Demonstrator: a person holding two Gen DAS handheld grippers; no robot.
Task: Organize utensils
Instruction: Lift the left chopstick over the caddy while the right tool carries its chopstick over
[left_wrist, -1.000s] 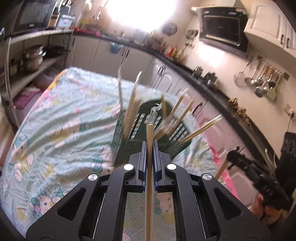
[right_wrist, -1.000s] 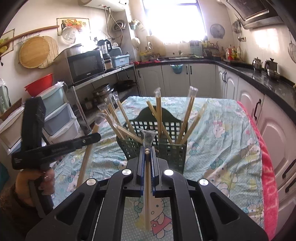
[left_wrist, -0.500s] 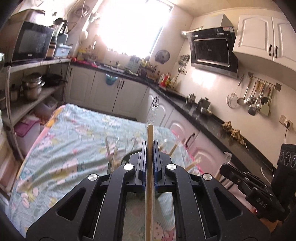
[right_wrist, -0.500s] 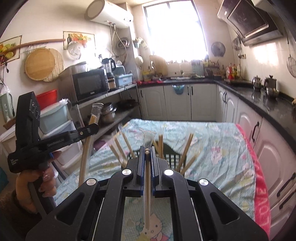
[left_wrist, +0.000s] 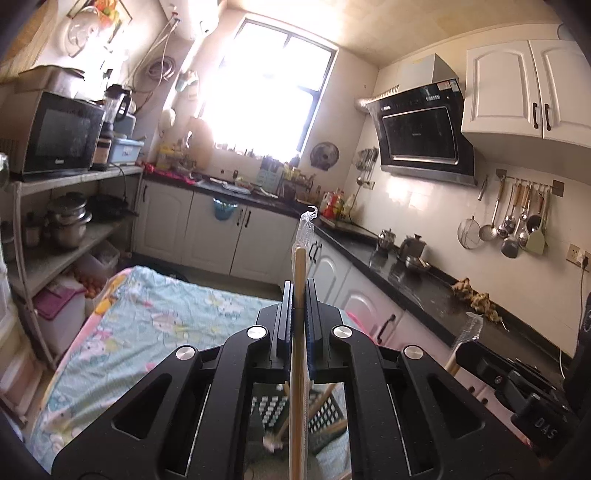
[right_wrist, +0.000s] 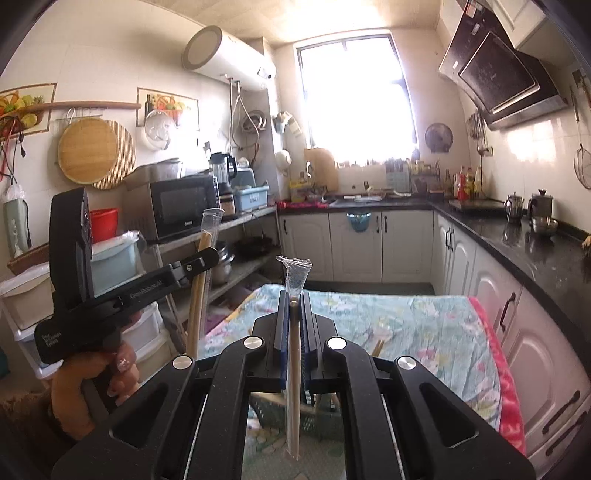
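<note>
My left gripper is shut on a pair of wooden chopsticks in a clear wrapper that stands upright between its pads. My right gripper is likewise shut on a wrapped pair of chopsticks. Both are held high above the dark green slotted basket, which shows only under the gripper bodies, with more chopsticks in it. In the right wrist view the left gripper is at the left, held by a hand. In the left wrist view the right gripper is at the right.
The basket stands on a table with a light blue cartoon cloth. A black counter with kettles and white cabinets run along the right. An open shelf with a microwave and pots stands at the left.
Both grippers have risen and tilted up with their chopsticks. The basket has dropped from the middle of each view to the bottom edge, mostly hidden under the gripper bodies.
</note>
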